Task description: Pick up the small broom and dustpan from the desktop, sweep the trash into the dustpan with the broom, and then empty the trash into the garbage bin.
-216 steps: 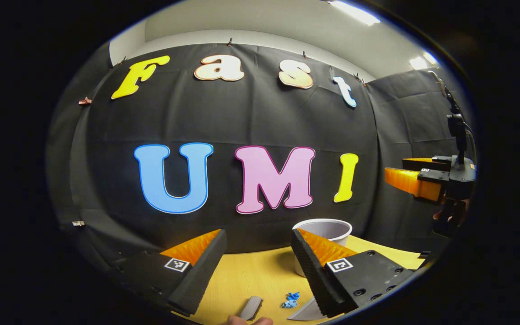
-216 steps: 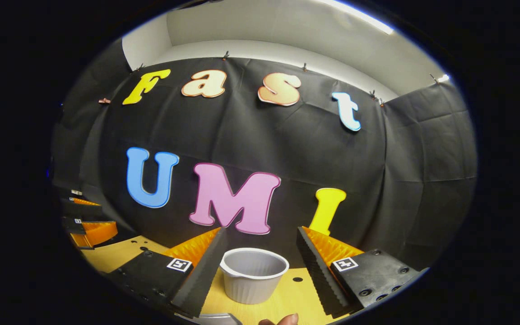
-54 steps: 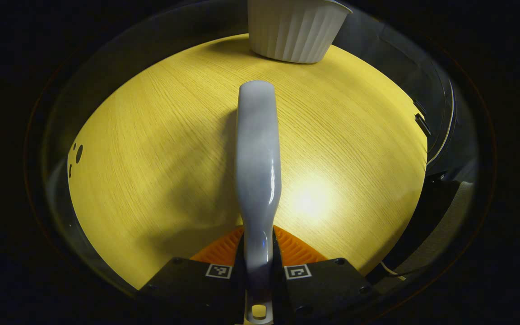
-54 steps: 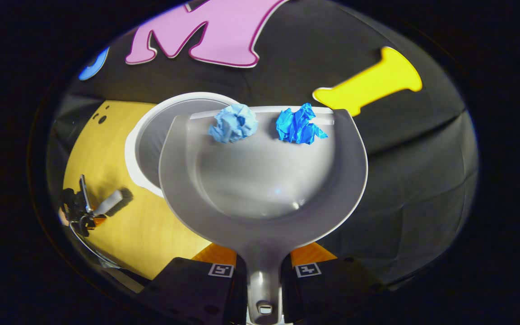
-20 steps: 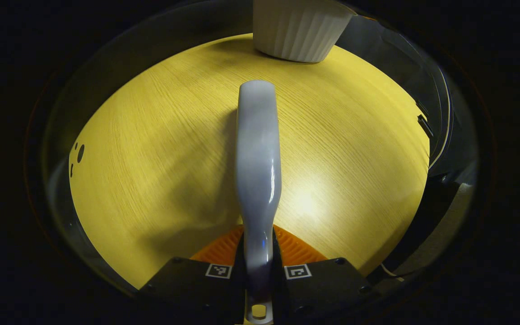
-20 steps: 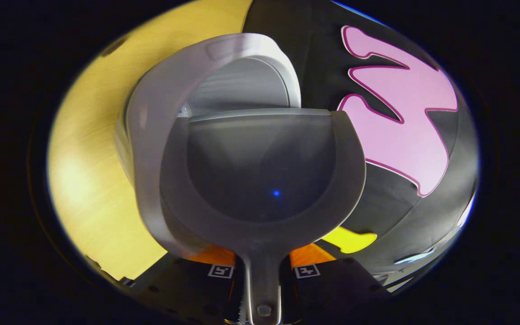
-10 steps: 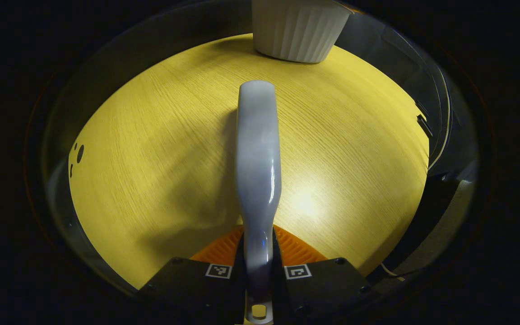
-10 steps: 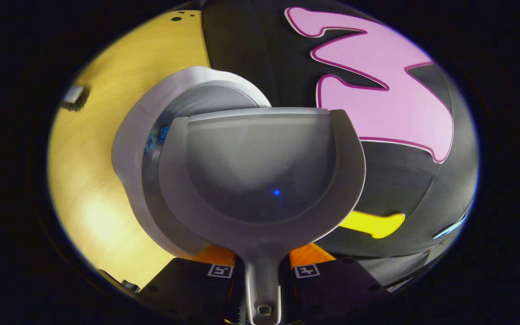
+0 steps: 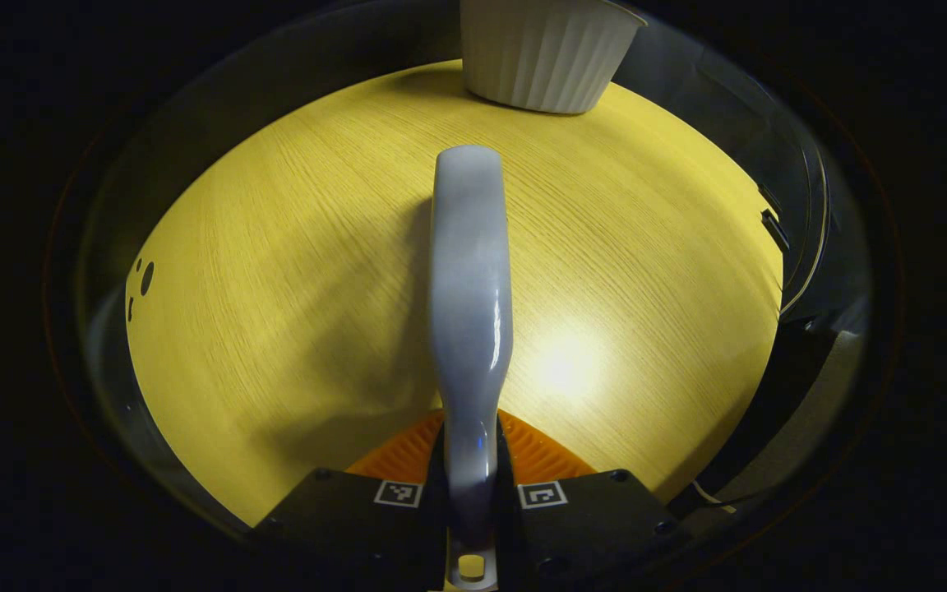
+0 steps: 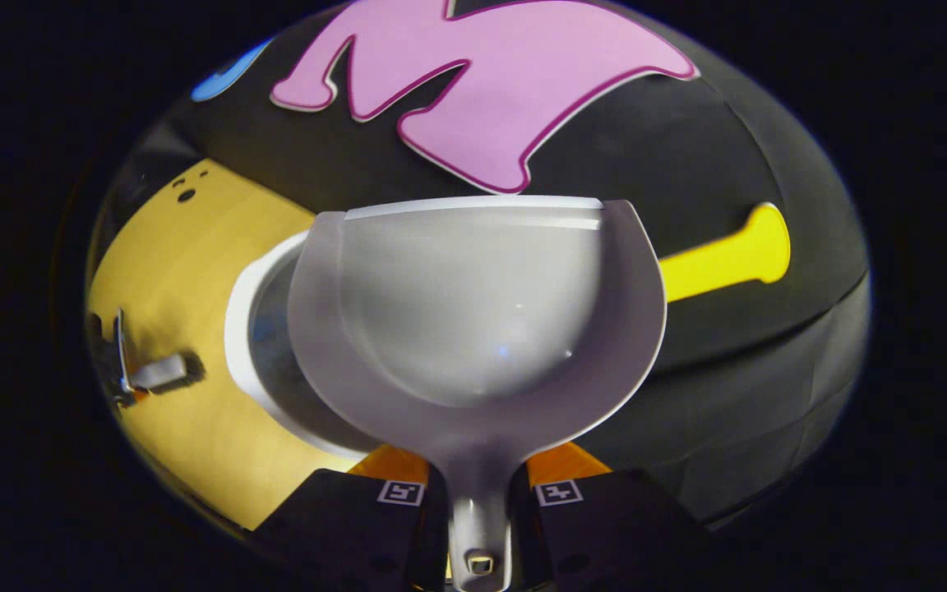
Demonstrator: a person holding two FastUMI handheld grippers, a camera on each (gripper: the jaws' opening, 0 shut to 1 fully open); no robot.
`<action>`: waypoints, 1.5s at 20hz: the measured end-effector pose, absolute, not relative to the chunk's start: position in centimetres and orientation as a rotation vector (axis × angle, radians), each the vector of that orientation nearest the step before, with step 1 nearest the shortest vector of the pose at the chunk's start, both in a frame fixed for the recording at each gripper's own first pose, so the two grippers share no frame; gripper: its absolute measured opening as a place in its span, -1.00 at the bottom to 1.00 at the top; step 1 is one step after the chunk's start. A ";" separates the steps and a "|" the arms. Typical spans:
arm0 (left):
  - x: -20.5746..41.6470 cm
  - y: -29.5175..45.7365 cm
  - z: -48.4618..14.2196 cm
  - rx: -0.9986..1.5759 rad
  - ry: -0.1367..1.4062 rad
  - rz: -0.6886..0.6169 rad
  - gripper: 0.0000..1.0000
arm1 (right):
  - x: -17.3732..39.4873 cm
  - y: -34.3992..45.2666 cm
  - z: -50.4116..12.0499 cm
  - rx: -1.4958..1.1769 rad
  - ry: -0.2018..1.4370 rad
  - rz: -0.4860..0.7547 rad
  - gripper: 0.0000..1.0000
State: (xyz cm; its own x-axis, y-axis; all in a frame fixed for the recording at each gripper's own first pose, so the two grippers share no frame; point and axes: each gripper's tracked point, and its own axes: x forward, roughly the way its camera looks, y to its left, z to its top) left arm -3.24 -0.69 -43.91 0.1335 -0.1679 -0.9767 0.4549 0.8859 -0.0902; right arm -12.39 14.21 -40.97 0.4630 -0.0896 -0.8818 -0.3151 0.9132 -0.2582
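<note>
My left gripper (image 9: 470, 460) is shut on the handle of the small grey broom (image 9: 470, 279), which points forward over the yellow desktop (image 9: 276, 271). The white ribbed garbage bin (image 9: 543, 49) stands at the far edge in the left gripper view. My right gripper (image 10: 478, 485) is shut on the handle of the grey dustpan (image 10: 473, 312), held level above the bin (image 10: 256, 362). The pan's bowl holds nothing. In the right gripper view the left gripper with the broom (image 10: 153, 372) appears small at the far left.
The wooden desktop (image 10: 169, 271) ends at the black booth wall behind the bin. Small holes (image 9: 143, 279) mark the desktop's left side. Cables (image 9: 802, 271) run along the desk's right edge.
The dustpan, tipped sideways over the bin half a second ago, has rolled back to level; the blue paper balls it carried 2.7 s ago are gone from it. The broom has stayed put.
</note>
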 end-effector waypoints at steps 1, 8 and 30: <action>-3.3 -0.7 -43.9 0.251 1.367 -0.457 -0.43 | -12.1 14.6 -41.1 -0.353 1.087 0.143 -0.32; -3.3 -0.7 -43.9 0.250 1.371 -0.451 -0.43 | -12.6 17.0 -41.7 0.114 1.074 0.235 -0.32; -3.3 -0.6 -43.8 0.264 1.405 -0.416 -0.43 | -25.5 19.9 -61.6 0.027 1.467 0.469 -0.31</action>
State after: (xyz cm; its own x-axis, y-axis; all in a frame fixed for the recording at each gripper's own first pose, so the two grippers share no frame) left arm -3.30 -0.60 -43.78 0.1108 -0.1248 -0.9860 0.4317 0.8997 -0.0653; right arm -25.52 19.92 -61.57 0.0309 0.3206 -0.9467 -0.2884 0.9097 0.2987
